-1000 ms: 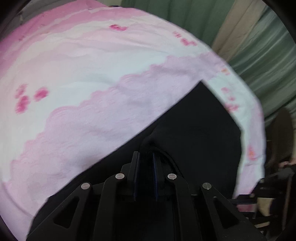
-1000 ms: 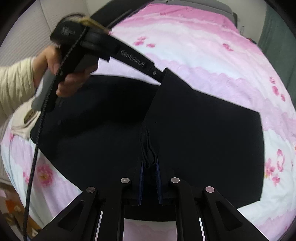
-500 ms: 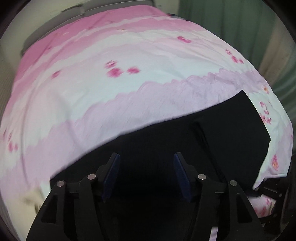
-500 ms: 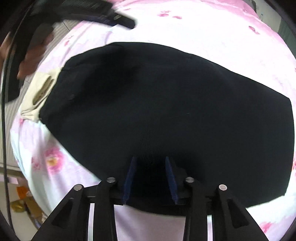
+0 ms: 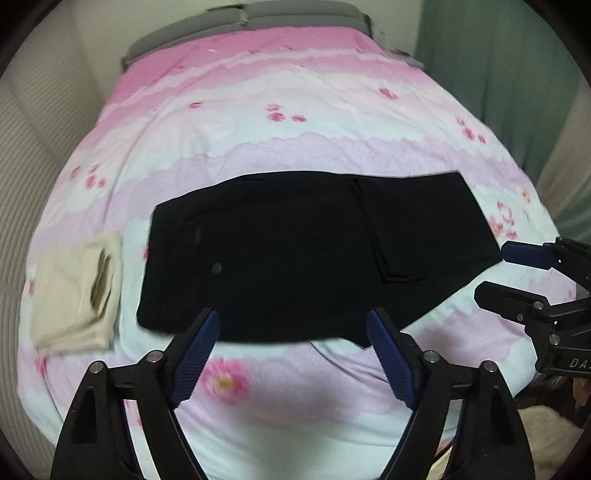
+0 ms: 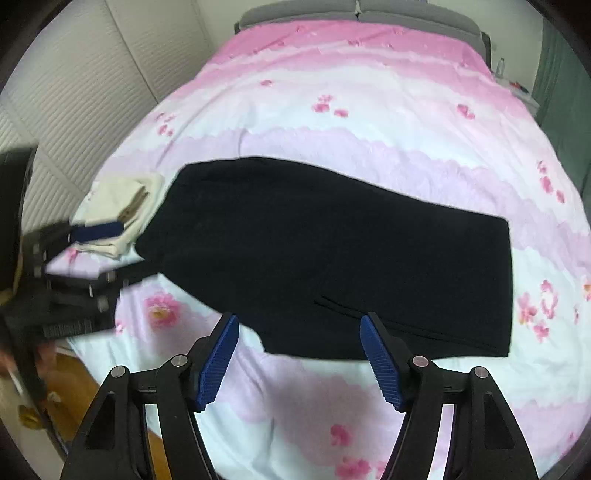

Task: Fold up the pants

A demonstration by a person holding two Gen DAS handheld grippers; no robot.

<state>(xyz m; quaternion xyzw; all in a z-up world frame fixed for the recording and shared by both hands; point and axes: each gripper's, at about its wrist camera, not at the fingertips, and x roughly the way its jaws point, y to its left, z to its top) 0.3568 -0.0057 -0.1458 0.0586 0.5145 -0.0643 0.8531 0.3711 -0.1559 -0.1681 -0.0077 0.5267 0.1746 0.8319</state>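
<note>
- Currently the black pants (image 5: 295,258) lie flat across the pink flowered bedspread (image 5: 295,110), folded over on themselves; a folded hem edge shows on top toward the right end in the left wrist view.
- Same pants (image 6: 351,258) in the right wrist view: a dark slab running from upper left to lower right, its near edge just above the fingers.
- Left gripper (image 5: 291,350): jaws spread wide and opening, blue pads (image 5: 195,354) apart, nothing between them. It hangs above the pants' near edge, not touching the cloth.
- Right gripper (image 6: 299,354): jaws spread and opening, blue pads (image 6: 218,358) clear of the cloth, nothing pinched.
- Each tool appears in the other's view: the right gripper at the right edge of the left view, the left gripper, blurred, at the left edge of the right view.
- Folded cream garment (image 5: 77,288) sits on the bedspread just beside the waist end of the pants; whether they touch I cannot tell.
- Grey headboard (image 6: 354,11) at the far end of the bed; green curtain (image 5: 498,55) to the right.
</note>
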